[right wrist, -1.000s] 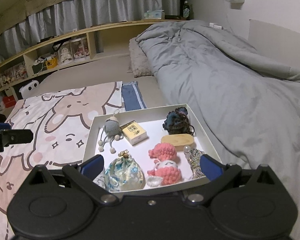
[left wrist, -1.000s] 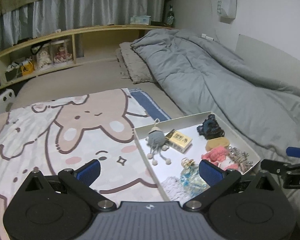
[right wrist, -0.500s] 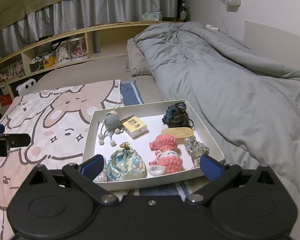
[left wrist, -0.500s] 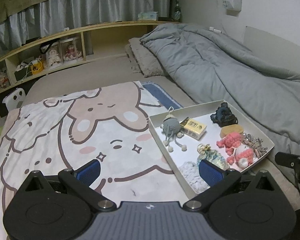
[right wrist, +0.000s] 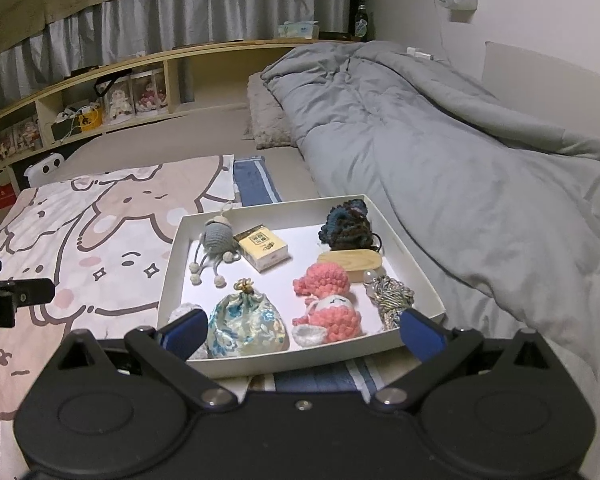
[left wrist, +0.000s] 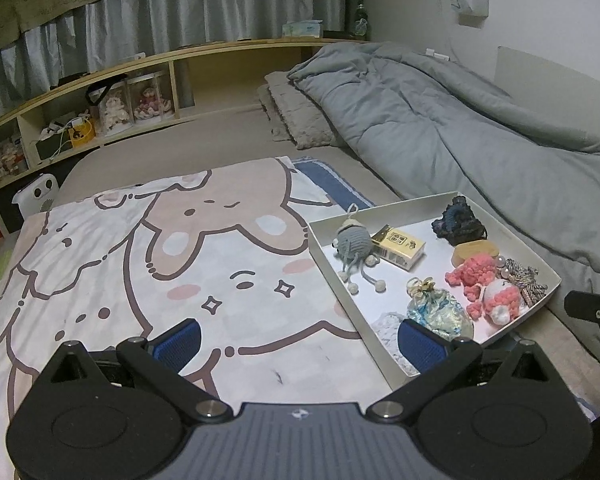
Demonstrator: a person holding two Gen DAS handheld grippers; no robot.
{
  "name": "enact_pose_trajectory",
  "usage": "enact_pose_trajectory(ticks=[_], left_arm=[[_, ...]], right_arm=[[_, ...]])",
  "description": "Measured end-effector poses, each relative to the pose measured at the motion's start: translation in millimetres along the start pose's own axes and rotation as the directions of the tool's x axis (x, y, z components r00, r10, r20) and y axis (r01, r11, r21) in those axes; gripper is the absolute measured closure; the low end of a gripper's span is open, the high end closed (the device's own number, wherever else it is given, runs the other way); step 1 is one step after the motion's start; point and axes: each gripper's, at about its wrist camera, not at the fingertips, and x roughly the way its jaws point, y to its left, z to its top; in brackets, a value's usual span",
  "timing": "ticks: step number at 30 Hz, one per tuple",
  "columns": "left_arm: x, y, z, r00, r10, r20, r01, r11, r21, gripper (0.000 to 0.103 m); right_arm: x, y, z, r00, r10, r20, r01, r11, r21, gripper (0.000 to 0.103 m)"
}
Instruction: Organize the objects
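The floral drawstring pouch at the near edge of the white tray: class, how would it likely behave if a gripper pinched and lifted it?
The floral drawstring pouch looks like soft, bulging fabric, so it would probably squash and sag rather than hold its shape. Its glossy cloth may slip between the pads; the gathered neck with the gold cord seems the surer hold. It sits slumped in the white tray, so it is unlikely to roll.

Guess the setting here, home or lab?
Home, most likely a bedroom: a rumpled grey duvet and pillow lie on a bed, with a curtained wooden shelf of dolls behind. The white tray of trinkets sits on the bed itself.
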Motion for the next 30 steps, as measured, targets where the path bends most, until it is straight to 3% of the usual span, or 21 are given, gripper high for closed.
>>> enact_pose_trajectory(ticks=[30], left_arm=[[-4.0,5.3,0.4,1.0,0.001,0.002,-0.001,1.0,-0.024,0.0]], right_arm=[[0.7,-0.7,-1.1,1.0,-0.003,-0.009,0.003,1.0,0.011,0.0]])
